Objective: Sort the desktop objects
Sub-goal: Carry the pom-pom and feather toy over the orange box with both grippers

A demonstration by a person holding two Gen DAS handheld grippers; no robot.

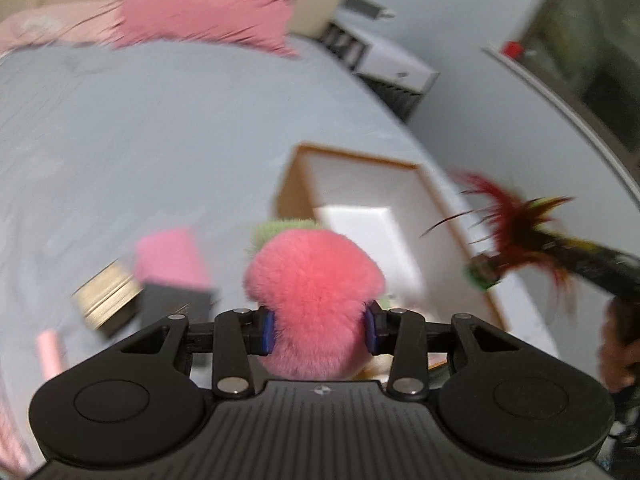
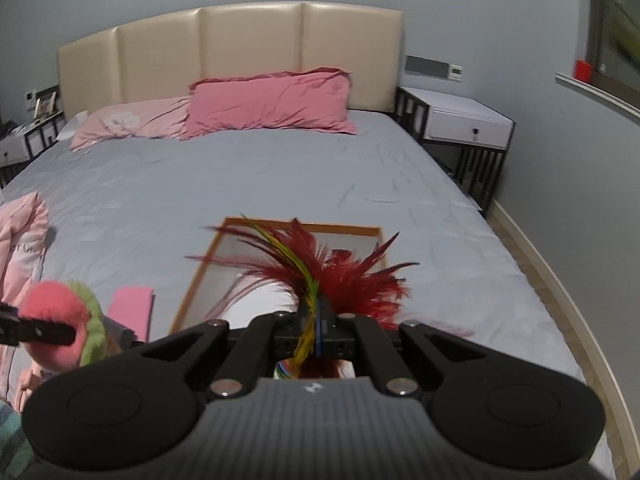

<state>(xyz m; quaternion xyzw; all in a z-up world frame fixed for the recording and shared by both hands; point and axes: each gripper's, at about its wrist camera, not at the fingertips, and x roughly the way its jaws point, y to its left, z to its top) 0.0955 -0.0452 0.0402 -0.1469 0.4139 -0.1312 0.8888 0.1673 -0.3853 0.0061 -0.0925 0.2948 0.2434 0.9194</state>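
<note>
My left gripper point(image 1: 320, 332) is shut on a fluffy pink plush toy point(image 1: 316, 280) with a green fringe, held above the bed; the toy also shows at the left of the right wrist view point(image 2: 56, 320). My right gripper point(image 2: 318, 336) is shut on a red and yellow feather toy point(image 2: 320, 276), held over a white open box with a wooden rim point(image 2: 200, 272). In the left wrist view the feather toy point(image 1: 516, 224) hangs at the right beside that box point(image 1: 360, 184), which lies just ahead of the plush.
On the grey bedsheet point(image 1: 140, 140) left of the box lie a pink box point(image 1: 168, 256), a gold box point(image 1: 106, 296), a black box point(image 1: 176, 304) and a small pink stick point(image 1: 50, 352). Pink pillows point(image 2: 268, 104) lie at the headboard. A white nightstand point(image 2: 460, 120) stands right.
</note>
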